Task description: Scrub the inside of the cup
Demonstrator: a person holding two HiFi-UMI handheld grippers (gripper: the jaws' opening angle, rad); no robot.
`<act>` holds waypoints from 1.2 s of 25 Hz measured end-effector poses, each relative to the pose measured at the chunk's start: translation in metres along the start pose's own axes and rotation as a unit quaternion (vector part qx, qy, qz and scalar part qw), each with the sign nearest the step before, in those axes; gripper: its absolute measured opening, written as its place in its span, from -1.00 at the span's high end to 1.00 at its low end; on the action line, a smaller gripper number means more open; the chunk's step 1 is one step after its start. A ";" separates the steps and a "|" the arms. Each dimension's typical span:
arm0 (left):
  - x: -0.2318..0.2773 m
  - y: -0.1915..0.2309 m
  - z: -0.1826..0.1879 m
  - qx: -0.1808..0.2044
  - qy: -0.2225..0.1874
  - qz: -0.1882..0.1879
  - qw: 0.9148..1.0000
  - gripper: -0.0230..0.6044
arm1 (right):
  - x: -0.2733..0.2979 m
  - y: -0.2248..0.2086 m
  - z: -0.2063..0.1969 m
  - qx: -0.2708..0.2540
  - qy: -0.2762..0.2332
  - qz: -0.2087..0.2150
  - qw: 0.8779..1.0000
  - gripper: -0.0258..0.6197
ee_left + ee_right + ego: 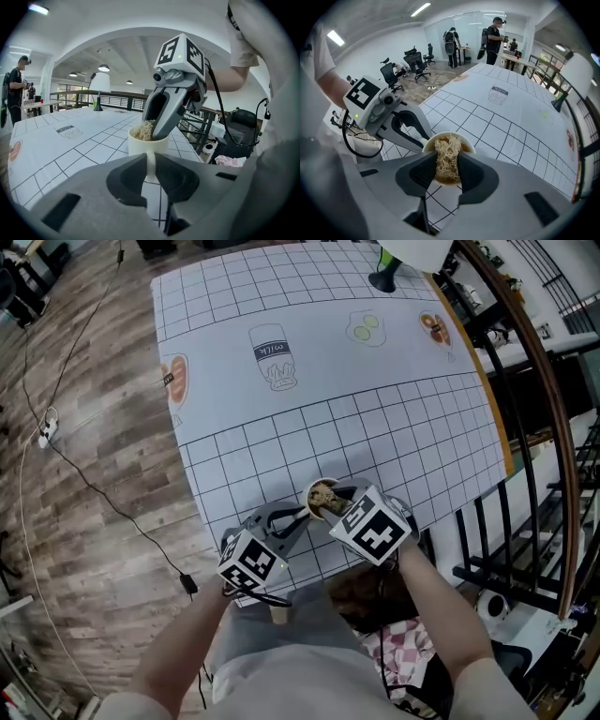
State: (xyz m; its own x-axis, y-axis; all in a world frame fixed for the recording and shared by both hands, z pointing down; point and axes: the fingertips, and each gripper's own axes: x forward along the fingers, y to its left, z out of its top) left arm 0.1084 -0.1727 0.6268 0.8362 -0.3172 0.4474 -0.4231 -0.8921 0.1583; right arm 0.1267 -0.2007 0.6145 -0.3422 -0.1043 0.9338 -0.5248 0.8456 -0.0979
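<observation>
A cream cup [313, 491] stands near the front edge of the gridded table [328, 381]. My left gripper [302, 515] comes at it from the left and is shut on the cup's handle [151, 165], which sits pinched between the jaws [151, 169]. A tan fibrous scrubber [447, 154] is clamped in my right gripper [447, 171], which points steeply down over the cup [468, 142]. The scrubber's lower end reaches inside the cup [143, 146]. In the left gripper view the right gripper's fingers [165, 123] dip past the rim beside the scrubber [143, 130].
A lamp with a green-black base [382, 277] stands at the table's far edge. A dark railing [539, 381] runs along the right side. The cloth carries printed pictures, among them a milk carton [274, 357]. A cable [84, 484] lies on the wooden floor at left.
</observation>
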 end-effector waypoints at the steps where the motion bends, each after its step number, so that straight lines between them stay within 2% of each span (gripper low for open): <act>1: -0.001 0.000 -0.001 -0.003 0.001 0.000 1.000 0.74 | 0.001 0.002 0.001 -0.010 0.007 0.005 1.000 0.52; 7: 0.001 -0.006 -0.006 0.010 0.023 -0.005 1.000 0.74 | 0.005 0.014 -0.011 -0.028 0.029 0.071 0.997 0.54; 17: 0.002 -0.006 -0.008 0.035 0.054 -0.011 0.998 0.74 | -0.032 0.025 -0.005 -0.085 0.030 0.131 0.987 0.55; 19: 0.002 -0.007 -0.009 0.037 0.055 -0.011 0.998 0.74 | -0.045 0.024 -0.001 -0.084 0.030 0.121 0.989 0.54; 23: 0.002 -0.008 -0.008 0.042 0.053 -0.014 0.998 0.74 | -0.046 0.018 0.004 -0.113 0.048 0.052 0.991 0.54; 25: 0.002 -0.008 -0.008 0.045 0.050 -0.016 0.998 0.74 | -0.034 0.015 0.002 -0.112 0.058 0.033 0.991 0.53; 28: 0.001 -0.008 -0.008 0.046 0.045 -0.021 0.998 0.74 | -0.014 0.008 -0.008 -0.078 0.065 0.027 0.994 0.54; 30: 0.002 -0.008 -0.006 0.047 0.042 -0.020 0.998 0.74 | -0.004 0.005 -0.015 -0.041 0.064 0.040 0.996 0.54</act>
State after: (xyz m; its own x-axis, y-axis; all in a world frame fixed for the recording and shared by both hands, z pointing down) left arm 0.1116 -0.1645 0.6318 0.8184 -0.2556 0.5147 -0.3517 -0.9311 0.0968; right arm 0.1372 -0.1884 0.6150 -0.2755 0.0278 0.9609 -0.4330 0.8888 -0.1499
